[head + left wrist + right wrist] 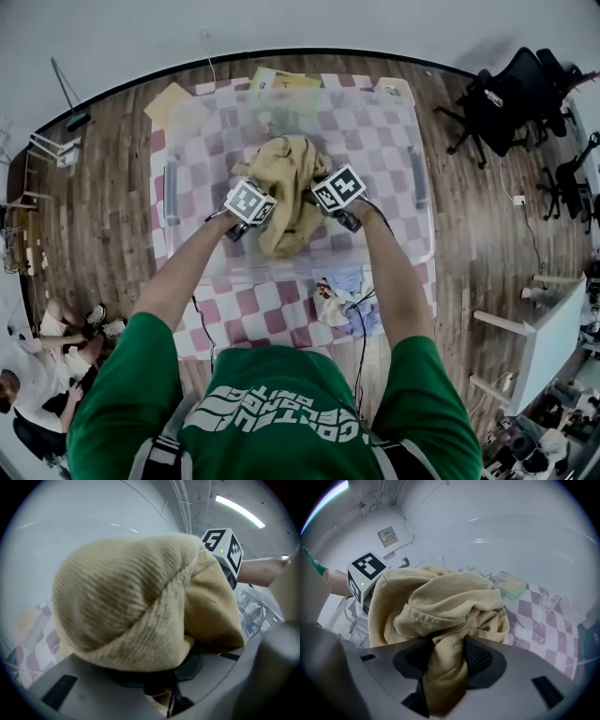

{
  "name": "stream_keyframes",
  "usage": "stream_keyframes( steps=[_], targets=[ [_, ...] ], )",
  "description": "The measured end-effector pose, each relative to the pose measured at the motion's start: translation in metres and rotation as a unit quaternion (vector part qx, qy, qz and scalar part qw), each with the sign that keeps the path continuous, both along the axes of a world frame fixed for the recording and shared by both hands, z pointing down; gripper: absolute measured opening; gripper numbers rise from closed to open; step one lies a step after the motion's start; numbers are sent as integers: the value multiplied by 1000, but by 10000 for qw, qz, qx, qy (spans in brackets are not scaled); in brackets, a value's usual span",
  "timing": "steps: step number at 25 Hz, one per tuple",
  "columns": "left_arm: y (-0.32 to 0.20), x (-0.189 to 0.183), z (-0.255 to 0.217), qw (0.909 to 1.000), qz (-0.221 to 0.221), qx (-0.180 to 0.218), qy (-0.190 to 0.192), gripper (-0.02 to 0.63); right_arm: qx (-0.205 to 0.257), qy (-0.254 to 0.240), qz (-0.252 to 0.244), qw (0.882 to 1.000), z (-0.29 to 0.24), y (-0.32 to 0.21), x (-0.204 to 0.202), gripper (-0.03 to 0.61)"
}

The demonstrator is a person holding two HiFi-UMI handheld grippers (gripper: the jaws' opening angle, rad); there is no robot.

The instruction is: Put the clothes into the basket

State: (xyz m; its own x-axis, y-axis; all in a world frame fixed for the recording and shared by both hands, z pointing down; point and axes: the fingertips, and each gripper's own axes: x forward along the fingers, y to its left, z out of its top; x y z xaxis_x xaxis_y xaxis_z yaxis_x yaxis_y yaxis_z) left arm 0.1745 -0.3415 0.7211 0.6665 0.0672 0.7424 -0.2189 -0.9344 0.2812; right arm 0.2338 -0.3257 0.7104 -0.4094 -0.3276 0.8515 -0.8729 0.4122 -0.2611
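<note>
Wood floor (pixel 103 216); counter (pixel 267 307) under pink-and-white checked cloth; clear basket (pixel 418 178) on top, taking up most of it.

Tan garment (pixel 289 183): bunched, hanging between both tongs directly over the basket's middle. Lower end looks down past the rim; resting on the bottom or not, cannot tell.

Left tongs (pixel 164 688): nearly together, pinching a fold of the garment. Ribbed cloth heaped over the jaws, a strip of tan showing in the narrow gap.

Right tongs (pixel 449 660): set wider, clamped on a thick twisted wad of the same garment, cloth filling the space between the pads and trailing out below.

Inside the basket: checked cloth visible through the bottom, no other clothing made out.

Pile (pixel 342 298) of pale and blue clothes: outside the basket, on the counter just beside its near wall, toward the right-hand end. Untouched.

Papers (pixel 281 82): at the basket's far wall; inside or behind it, unclear.

Progress, as judged: early. First garment on the way in but not released. Left to do: let go of it, then fetch the pile.
</note>
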Motion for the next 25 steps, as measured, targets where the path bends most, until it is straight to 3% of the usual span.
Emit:
stream_keyframes(
  steps=[8,14,22,25],
  targets=[
    [-1,-6,35,9994,-85,-141,-314,79,-209,18,61,9998,32,-1,-3,204],
    [-7,-18,43,9986,-184,-59,-494,89,-102,31,66,9999,33,-1,-4,204],
    [-24,-44,34,9951,-343,382,-843,150,139,287,202,9993,16,5,8,215],
    [-39,-53,21,9915,-484,786,-922,164,246,359,297,9986,7,8,13,215]
  ],
)
